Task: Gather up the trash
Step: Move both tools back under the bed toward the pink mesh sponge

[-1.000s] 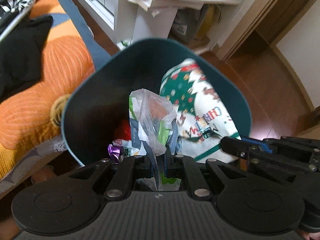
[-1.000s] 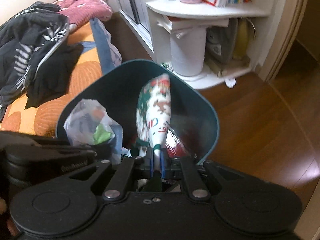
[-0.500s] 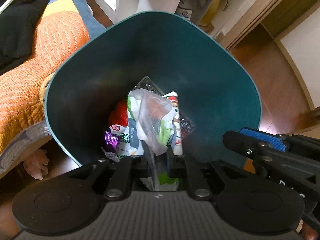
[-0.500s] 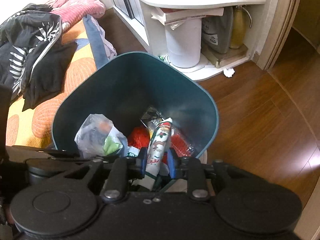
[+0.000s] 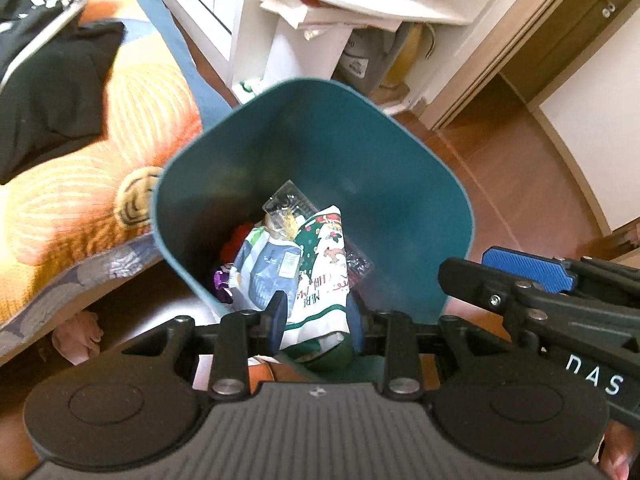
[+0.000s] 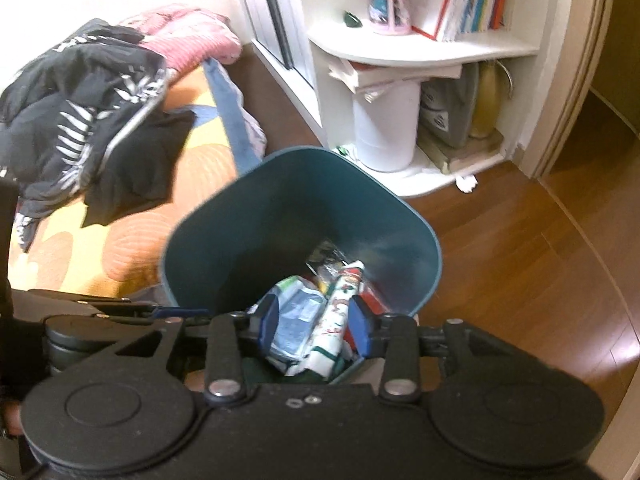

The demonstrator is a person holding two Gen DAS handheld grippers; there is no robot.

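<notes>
A teal trash bin [image 5: 400,184] stands on the floor beside the bed; it also shows in the right wrist view [image 6: 280,208]. Inside lie a Christmas-print wrapper [image 5: 324,264], a clear plastic bag with blue-and-white packaging [image 5: 268,268], a red item and a clear plastic tray. The wrapper [image 6: 340,300] and bag [image 6: 296,316] show in the right wrist view too. My left gripper [image 5: 316,316] is open and empty above the bin's near rim. My right gripper [image 6: 314,320] is open and empty over the same rim, and it shows at the right of the left wrist view [image 5: 520,280].
A bed with an orange quilt [image 5: 80,168] and dark clothes [image 6: 80,92] lies to the left. A white corner shelf [image 6: 420,52] with books, a white cylinder [image 6: 384,128] and bottles stands behind the bin. Wooden floor [image 6: 520,260] extends right toward a doorway.
Both grippers have opened. The plastic bag and the Christmas wrapper dropped from them into the bin. Both grippers have pulled back and up from the bin.
</notes>
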